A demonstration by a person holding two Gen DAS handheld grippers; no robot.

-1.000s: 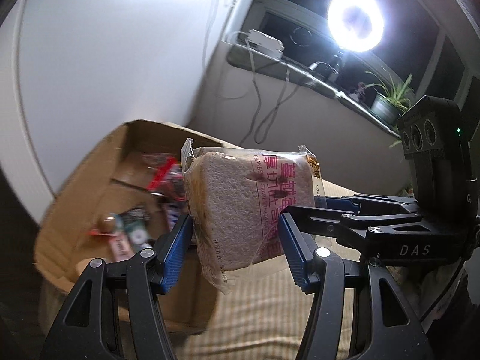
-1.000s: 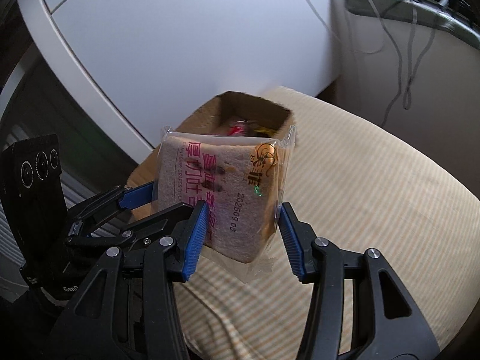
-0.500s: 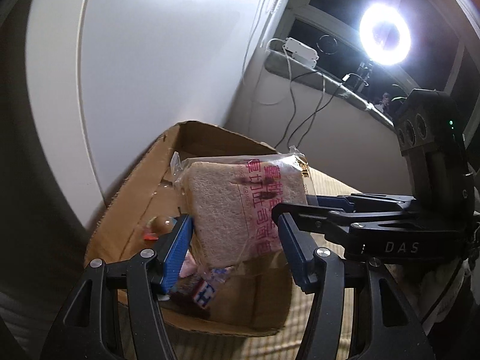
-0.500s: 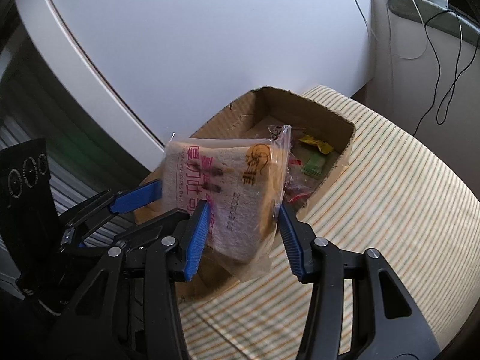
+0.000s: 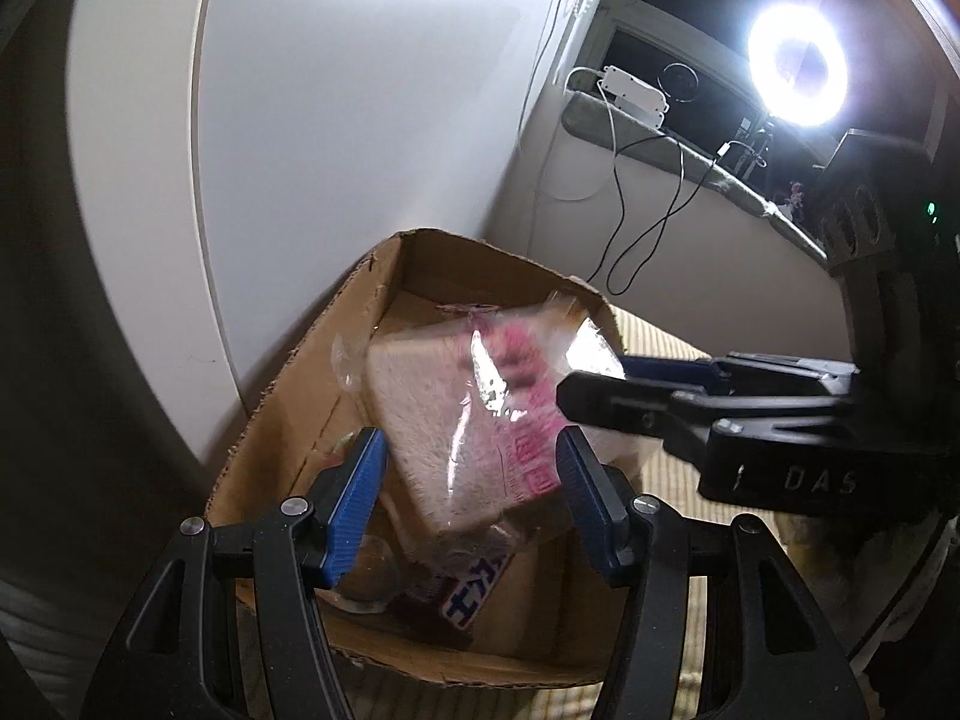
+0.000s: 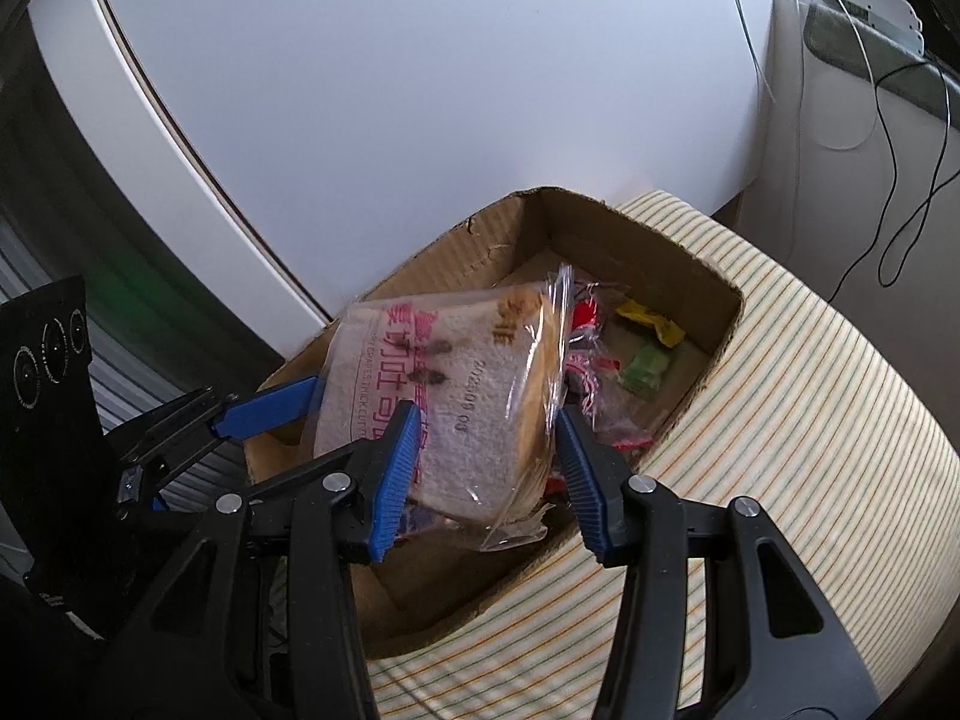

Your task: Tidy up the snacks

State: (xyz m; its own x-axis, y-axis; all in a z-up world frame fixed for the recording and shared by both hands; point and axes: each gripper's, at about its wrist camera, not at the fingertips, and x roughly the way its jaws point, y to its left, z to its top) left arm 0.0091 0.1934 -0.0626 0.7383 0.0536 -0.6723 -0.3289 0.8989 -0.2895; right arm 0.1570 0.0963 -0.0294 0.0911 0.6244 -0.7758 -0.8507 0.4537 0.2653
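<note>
A clear-wrapped pack of sliced bread (image 5: 468, 420) with pink print hangs tilted over the open cardboard box (image 5: 288, 420), its lower end dipping below the rim. My left gripper (image 5: 471, 480) has its blue pads against the pack's two sides. From the right, one black finger (image 5: 630, 396) of the right gripper reaches in to the pack. In the right wrist view the right gripper (image 6: 486, 456) clamps the bread pack (image 6: 444, 396), and a blue finger (image 6: 270, 408) of the left gripper meets its left edge. The box (image 6: 600, 222) holds several small snack packets (image 6: 645, 360).
The box sits on a striped cushion (image 6: 780, 420) against a white panel (image 6: 420, 90). At the back right, a sill with a power strip (image 5: 636, 90) and hanging cables runs under a bright ring light (image 5: 795, 72). A blue-and-white wrapper (image 5: 474, 591) lies in the box's near end.
Both grippers have carried the bread pack over to the box and lowered it. It was upright beside the box and now hangs tilted above the snacks inside.
</note>
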